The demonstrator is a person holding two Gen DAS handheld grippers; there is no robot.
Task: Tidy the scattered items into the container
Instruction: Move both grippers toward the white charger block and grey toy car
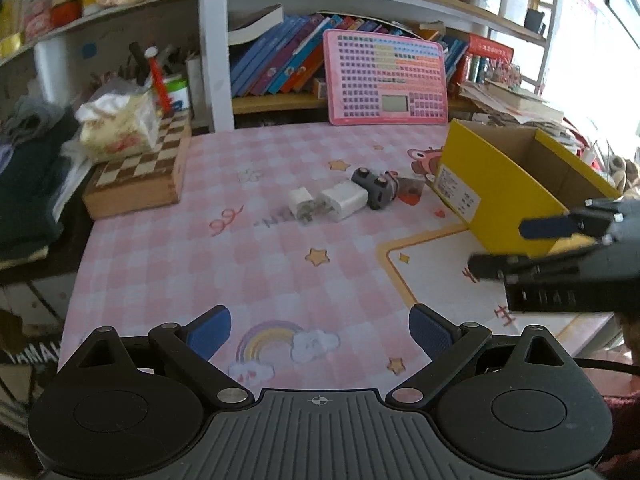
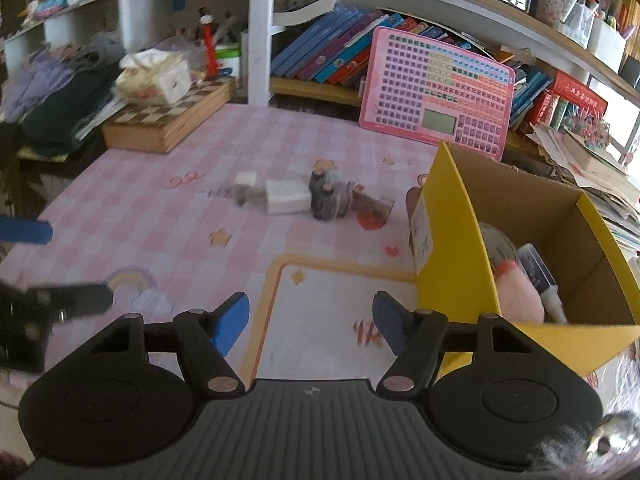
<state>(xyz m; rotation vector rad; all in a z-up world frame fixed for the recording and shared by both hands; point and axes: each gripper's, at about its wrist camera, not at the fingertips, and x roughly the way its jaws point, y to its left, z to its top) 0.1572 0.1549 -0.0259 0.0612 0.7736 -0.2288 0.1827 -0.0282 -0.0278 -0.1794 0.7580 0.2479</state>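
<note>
On the pink checked mat lie a small white plug (image 1: 301,200) (image 2: 245,179), a larger white charger (image 1: 344,201) (image 2: 287,197), a grey adapter (image 1: 374,186) (image 2: 326,196) and a small clear box (image 1: 412,189) (image 2: 374,205), bunched in a row. The yellow cardboard box (image 1: 496,196) (image 2: 456,248) stands to their right and holds a pink plush (image 2: 516,288) and a tube (image 2: 540,276). My left gripper (image 1: 320,332) is open over the mat's near part, with nothing between its blue pads. My right gripper (image 2: 310,320) is open and empty, just left of the box's near corner.
A wooden chessboard box (image 1: 140,176) (image 2: 168,120) with a tissue pack on it sits at the mat's left. A pink keyboard toy (image 1: 386,78) (image 2: 436,92) leans on the bookshelf behind. Piled clothes lie at the far left, loose papers behind the yellow box.
</note>
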